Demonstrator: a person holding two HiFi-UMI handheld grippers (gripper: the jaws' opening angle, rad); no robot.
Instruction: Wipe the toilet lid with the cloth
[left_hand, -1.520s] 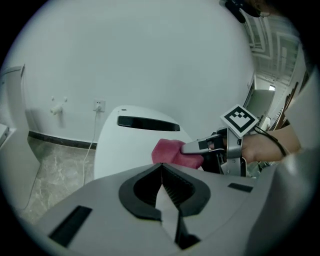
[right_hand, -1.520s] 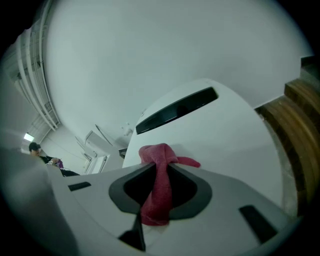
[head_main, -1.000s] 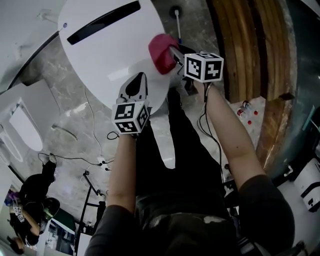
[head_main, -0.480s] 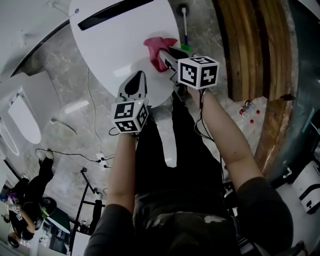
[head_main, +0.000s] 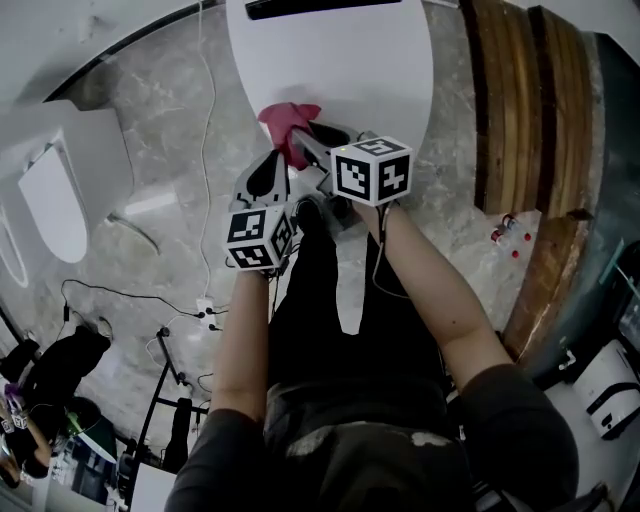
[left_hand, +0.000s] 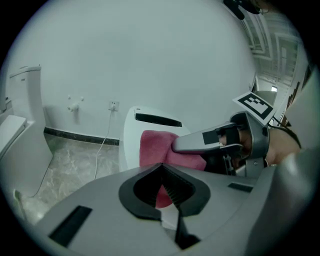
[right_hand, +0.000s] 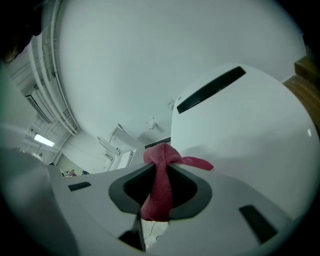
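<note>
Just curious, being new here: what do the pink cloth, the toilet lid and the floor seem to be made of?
The cloth looks like soft napped fabric, perhaps microfibre: it is fuzzy and bunches freely. The toilet lid seems to be hard plastic, though ceramic is possible: it is smooth, white and glossy. The floor looks like polished marble or marble-look tile: grey with pale veins.

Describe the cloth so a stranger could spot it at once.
Find the big white toilet lid. At its near edge, a bunched cloth is pinched in the right tool. It is the only pink-red thing against the white lid.
</note>
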